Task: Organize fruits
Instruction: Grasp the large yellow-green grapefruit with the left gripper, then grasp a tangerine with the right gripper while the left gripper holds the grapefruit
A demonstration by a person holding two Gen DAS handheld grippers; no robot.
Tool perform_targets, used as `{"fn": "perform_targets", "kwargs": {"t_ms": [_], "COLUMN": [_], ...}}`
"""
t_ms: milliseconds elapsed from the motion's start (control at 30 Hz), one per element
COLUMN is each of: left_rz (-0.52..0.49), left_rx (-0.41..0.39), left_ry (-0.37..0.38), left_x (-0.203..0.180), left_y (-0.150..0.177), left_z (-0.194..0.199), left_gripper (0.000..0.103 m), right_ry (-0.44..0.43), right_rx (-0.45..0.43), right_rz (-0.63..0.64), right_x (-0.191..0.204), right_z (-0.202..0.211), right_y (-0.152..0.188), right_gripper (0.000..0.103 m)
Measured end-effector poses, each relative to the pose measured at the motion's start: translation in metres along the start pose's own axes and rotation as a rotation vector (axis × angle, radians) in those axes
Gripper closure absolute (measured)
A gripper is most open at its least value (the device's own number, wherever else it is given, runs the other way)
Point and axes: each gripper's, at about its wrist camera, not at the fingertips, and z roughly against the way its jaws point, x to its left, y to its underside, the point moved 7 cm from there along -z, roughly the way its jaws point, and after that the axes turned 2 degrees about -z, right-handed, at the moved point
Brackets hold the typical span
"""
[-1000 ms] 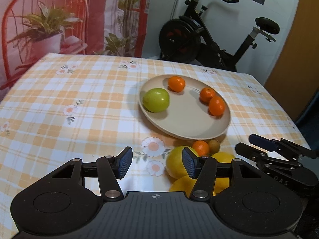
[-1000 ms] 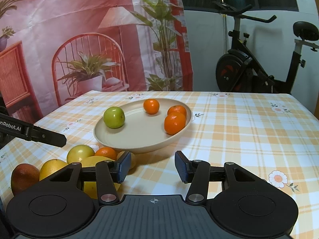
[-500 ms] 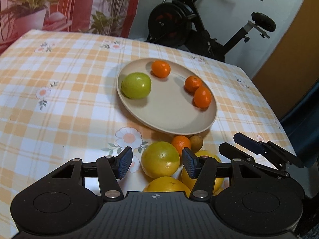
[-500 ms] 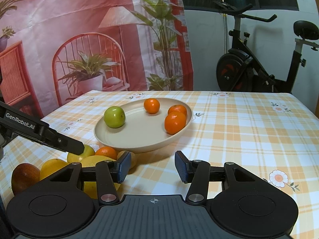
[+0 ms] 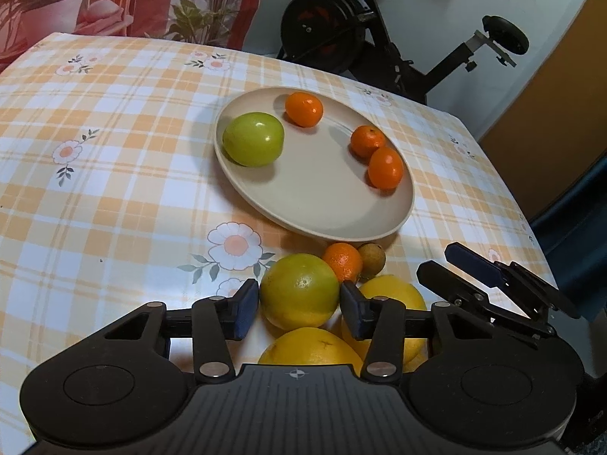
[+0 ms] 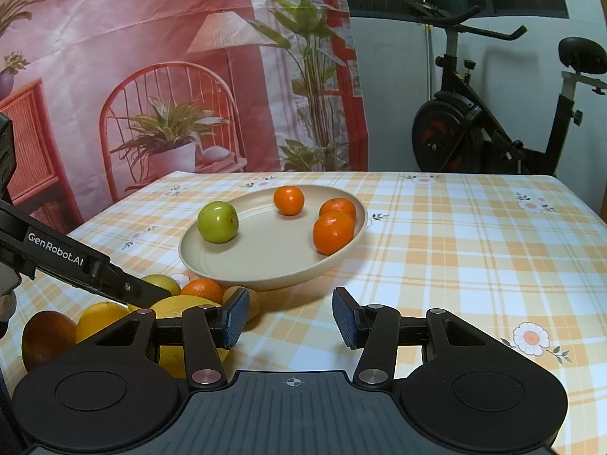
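Now the left gripper (image 5: 299, 309) has been lowered and its jaws are closing around the yellow-green citrus (image 5: 299, 291), so a lift toward the plate (image 5: 326, 208) seems near, while the right gripper (image 6: 290, 316) is held partly open and empty.

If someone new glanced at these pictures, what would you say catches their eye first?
Probably the beige plate mid-table, holding a green apple and three small oranges. Next, the left gripper in the foreground, its jaws closing around a big yellow-green citrus fruit in the loose pile just in front of the plate.
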Motion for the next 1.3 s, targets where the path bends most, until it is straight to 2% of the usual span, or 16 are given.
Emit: {"fn": "perform_targets", "kwargs": {"t_ms": [533, 1300], "left_rz": [0.004, 0.025], "left_rx": [-0.040, -0.074], "left_ry": [-0.066, -0.074], "left_x": [0.016, 0.032], "left_y": [0.001, 0.003], "left_z": [0.012, 0.017], "left_gripper": [0.054, 0.054], "right_ry": [-0.011, -0.027], "right_rx": [0.016, 0.159], "right_rz": [-0.025, -0.088], "right_x": [-0.001, 0.002], "right_z": [-0.002, -0.013], "right_y": [0.003, -0.005], "right_gripper": [0.057, 0.057]}}
